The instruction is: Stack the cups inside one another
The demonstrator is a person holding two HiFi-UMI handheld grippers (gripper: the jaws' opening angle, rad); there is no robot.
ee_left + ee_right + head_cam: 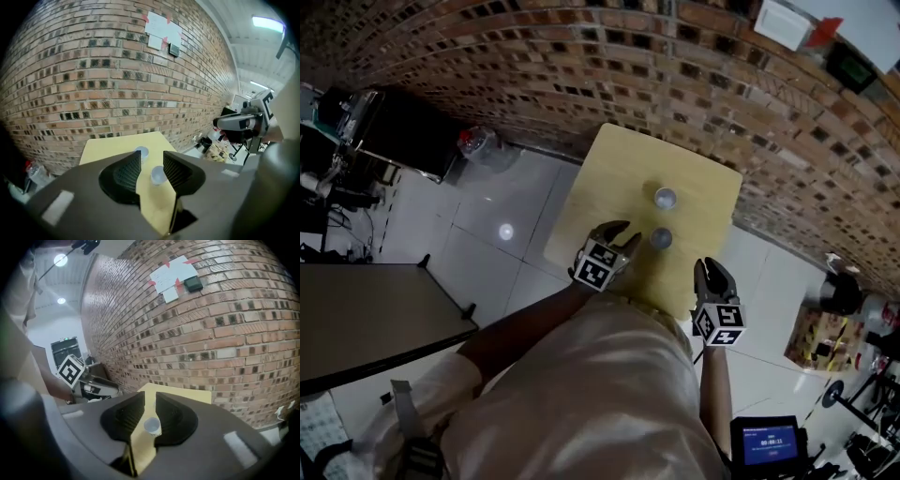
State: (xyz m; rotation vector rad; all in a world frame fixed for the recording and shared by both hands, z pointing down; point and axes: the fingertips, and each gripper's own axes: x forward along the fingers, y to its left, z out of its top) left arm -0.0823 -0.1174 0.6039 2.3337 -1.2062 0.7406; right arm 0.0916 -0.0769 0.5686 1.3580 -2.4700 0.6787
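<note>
Though upright on the yellow table (614, 169), not stacked: near cup (661, 238) and far cup (665, 198), a gap between. Just beside near cup, left gripper (626, 236), jaws wide, empty. Off table's near edge, right gripper (710, 268), jaws narrower, holding nothing

Dim fisheye frames, glaring ceiling light (268, 22).

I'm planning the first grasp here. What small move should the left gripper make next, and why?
Probably ease the left gripper forward and down until its open jaws straddle the near cup. It and the far cup stand apart on the table, neither is held, and the near cup sits just ahead of those jaws.
</note>
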